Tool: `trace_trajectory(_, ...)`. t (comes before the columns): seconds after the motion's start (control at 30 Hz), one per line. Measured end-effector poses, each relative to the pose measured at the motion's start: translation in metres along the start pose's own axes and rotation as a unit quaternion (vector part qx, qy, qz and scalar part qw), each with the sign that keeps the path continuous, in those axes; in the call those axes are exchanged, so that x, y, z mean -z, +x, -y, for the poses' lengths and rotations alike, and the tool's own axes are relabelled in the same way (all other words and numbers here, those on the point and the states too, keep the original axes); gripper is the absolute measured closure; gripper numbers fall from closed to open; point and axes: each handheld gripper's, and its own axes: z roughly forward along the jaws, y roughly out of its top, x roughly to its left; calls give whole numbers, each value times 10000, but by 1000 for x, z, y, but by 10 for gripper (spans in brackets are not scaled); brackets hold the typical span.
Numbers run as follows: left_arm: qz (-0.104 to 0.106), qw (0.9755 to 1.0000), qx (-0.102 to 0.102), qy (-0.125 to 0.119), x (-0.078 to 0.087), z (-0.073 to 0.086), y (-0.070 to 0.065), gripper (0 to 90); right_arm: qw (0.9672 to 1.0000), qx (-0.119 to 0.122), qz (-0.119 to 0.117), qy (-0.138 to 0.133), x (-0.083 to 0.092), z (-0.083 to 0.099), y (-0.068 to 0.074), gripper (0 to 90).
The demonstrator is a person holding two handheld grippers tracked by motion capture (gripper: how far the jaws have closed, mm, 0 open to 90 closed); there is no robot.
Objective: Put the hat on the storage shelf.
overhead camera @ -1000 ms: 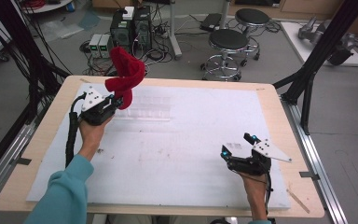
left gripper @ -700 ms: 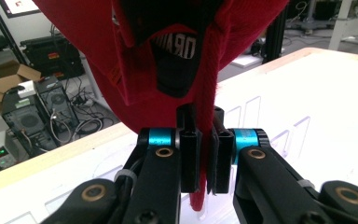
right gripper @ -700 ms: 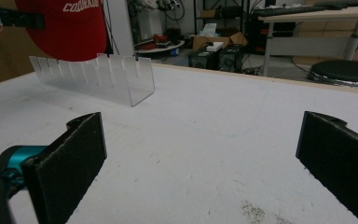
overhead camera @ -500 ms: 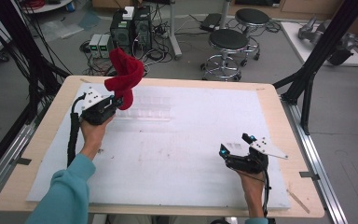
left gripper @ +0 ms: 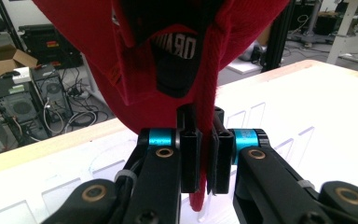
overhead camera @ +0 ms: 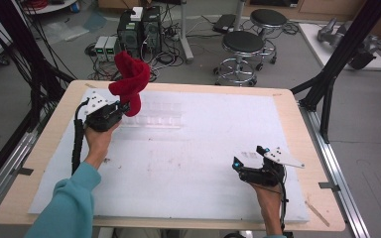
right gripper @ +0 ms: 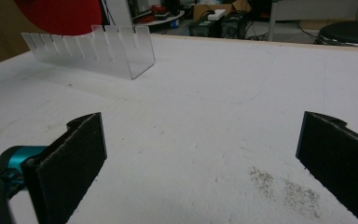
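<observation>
Fabric is what the left gripper (overhead camera: 120,109) is pinching: a red knit garment (overhead camera: 130,82), maybe a beanie, with a black label bearing white letters on its inner side. In the left gripper view the two black jaws are standing almost together with a fold of that red knit (left gripper: 204,126) squeezed between the pads, and a little tail of it is hanging out below them. The rest of the garment is bulging above and beyond the jaw tips, lifted clear of the white table sheet (overhead camera: 203,163) and twisting upward over the far left part of the table.

Just past the left jaws, lying on the sheet, a clear acrylic rack (overhead camera: 151,115) with a row of upright slotted teeth is sitting right beside the hanging cloth; whether the cloth is touching it I cannot tell. From the right gripper view the same rack (right gripper: 98,51) is showing far ahead of the jaws and to their left, with the red cloth (right gripper: 58,16) hovering over its far end.

The right gripper (overhead camera: 244,161) is resting near the sheet's near right area, well apart from the garment. Its jaws are standing wide open, with nothing between the pads but bare sheet and a smudge of dark specks (right gripper: 284,186).
</observation>
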Motion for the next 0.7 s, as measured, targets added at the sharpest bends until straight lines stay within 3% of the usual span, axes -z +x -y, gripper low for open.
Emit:
trace_trajectory(0.13, 38, 10000, -21, 4, 0, 0, -2, 854, 10000, 5, -18, -93, 3, -1, 2, 5)
trace_trajectory(0.37, 53, 9998, 189, 51, 2, -1, 1, 854, 9999, 59, 21, -134, 8, -1, 4, 4)
trace_trajectory(0.63, 42, 10000, 69, 37, 3, -4, -1, 853, 9996, 20, 28, -265, 21, 0, 4, 5)
trace_trajectory(0.7, 42, 9999, 143, 37, 3, -4, 0, 853, 9995, 16, 16, -302, 22, 2, 5, 5)
